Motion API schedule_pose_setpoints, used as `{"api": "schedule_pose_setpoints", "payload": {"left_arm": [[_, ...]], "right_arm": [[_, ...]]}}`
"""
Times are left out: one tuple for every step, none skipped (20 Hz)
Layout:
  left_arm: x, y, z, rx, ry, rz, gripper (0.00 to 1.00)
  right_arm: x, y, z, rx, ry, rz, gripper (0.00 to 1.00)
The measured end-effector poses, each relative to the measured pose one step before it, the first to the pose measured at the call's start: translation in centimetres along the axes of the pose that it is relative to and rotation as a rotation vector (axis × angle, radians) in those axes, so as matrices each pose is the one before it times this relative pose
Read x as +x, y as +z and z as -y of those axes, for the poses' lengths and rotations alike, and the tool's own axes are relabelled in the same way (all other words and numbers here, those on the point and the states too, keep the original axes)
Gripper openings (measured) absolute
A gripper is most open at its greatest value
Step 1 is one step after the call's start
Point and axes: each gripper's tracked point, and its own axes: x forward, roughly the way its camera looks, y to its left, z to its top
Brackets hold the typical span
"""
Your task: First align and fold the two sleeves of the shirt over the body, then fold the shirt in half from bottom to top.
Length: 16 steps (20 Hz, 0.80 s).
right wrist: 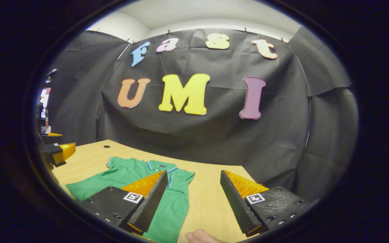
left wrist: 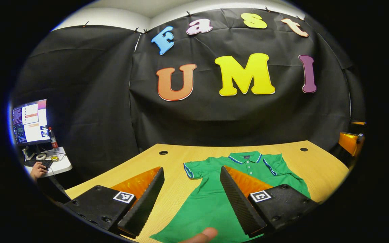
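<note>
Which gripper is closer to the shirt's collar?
Probably the left. The left gripper hangs open over the shirt body below the collar; the right gripper, also open, is off its sleeve side.

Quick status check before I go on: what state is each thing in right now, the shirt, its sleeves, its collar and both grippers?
Green polo shirt: lying flat on the wooden table, unfolded.
Sleeves: spread out to the sides, not yet folded over the body.
Collar: at the far end, buttoned placket facing up.
Left gripper: jaws open, holding nothing, above the shirt.
Right gripper: jaws open, holding nothing.
</note>
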Motion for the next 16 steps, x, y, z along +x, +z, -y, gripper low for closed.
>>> {"api": "schedule_pose_setpoints", "payload": {"left_arm": [[-0.14, 0.16, 0.2, -0.01101, -0.00142, 0.00434, 1.0], [-0.01, 0.065, 0.133, -0.01274, -0.00556, 0.00003, 1.0], [0.029, -0.197, 0.473, -0.0076, -0.02052, -0.00538, 1.0], [0.067, -0.276, 0.194, -0.00164, -0.00997, -0.00438, 1.0], [0.163, -0.219, -0.389, -0.00139, 0.01249, -0.00191, 1.0], [0.199, -0.347, -0.336, -0.00327, 0.00933, -0.00966, 1.0], [0.174, -0.483, 0.182, -0.00693, -0.00259, -0.01618, 1.0], [0.176, -0.442, 0.417, -0.00736, -0.01128, -0.0124, 1.0], [0.179, -0.185, 0.43, -0.00903, -0.0103, -0.00771, 1.0], [0.293, -0.386, 0.167, -0.0029, -0.00217, -0.0108, 1.0], [0.281, -0.257, 0.179, -0.00115, -0.00223, -0.00814, 1.0], [0.364, -0.307, 0.324, -0.00044, -0.00608, -0.01055, 1.0], [0.571, -0.177, 0.165, -0.00238, -0.00632, -0.0075, 1.0], [0.796, -0.036, -0.088, 0.0005, 0.00311, -0.00775, 1.0], [1.006, 0.128, -0.359, 0.00445, 0.01255, -0.00586, 1.0], [1.179, 0.312, -0.569, 0.01245, 0.0208, -0.00399, 1.0]], "right_arm": [[-0.555, -0.265, 0.093, -0.00606, 0.00519, -0.00358, 0.95], [-0.518, -0.176, -0.321, 0.00558, 0.01507, 0.00397, 0.94], [-0.363, -0.069, -0.398, 0.00951, 0.02166, 0.00113, 0.95], [-0.15, -0.141, -0.367, 0.0079, 0.02065, -0.00003, 0.95], [-0.152, 0.127, -0.055, 0.00355, 0.00961, 0.0088, 0.95], [-0.038, 0.159, 0.168, 0.00401, 0.00303, 0.00754, 0.96], [-0.119, 0.005, -0.134, 0.00679, 0.01305, 0.00242, 0.94], [-0.118, 0.035, -0.598, 0.01257, 0.02119, 0.00696, 0.95], [0.013, 0.182, -0.28, 0.0168, 0.01515, 0.00961, 0.95], [0.198, -0.142, 0.095, 0.00697, 0.00769, 0.00083, 0.95], [0.161, -0.202, 0.195, 0.00072, 0.00254, -0.00177, 0.95], [0.087, -0.2, 0.273, 0.0004, -0.00326, -0.00553, 0.95], [0.041, 0.008, 0.319, 0.00484, -0.00658, -0.00247, 0.95], [0.145, -0.004, 0.229, 0.00483, -0.00447, 0.00047, 0.96], [-0.008, 0.207, 0.352, 0.00604, -0.00701, 0.00165, 0.96], [0.013, 0.024, 0.409, 0.00746, -0.00964, 0.00437, 0.95]]}}
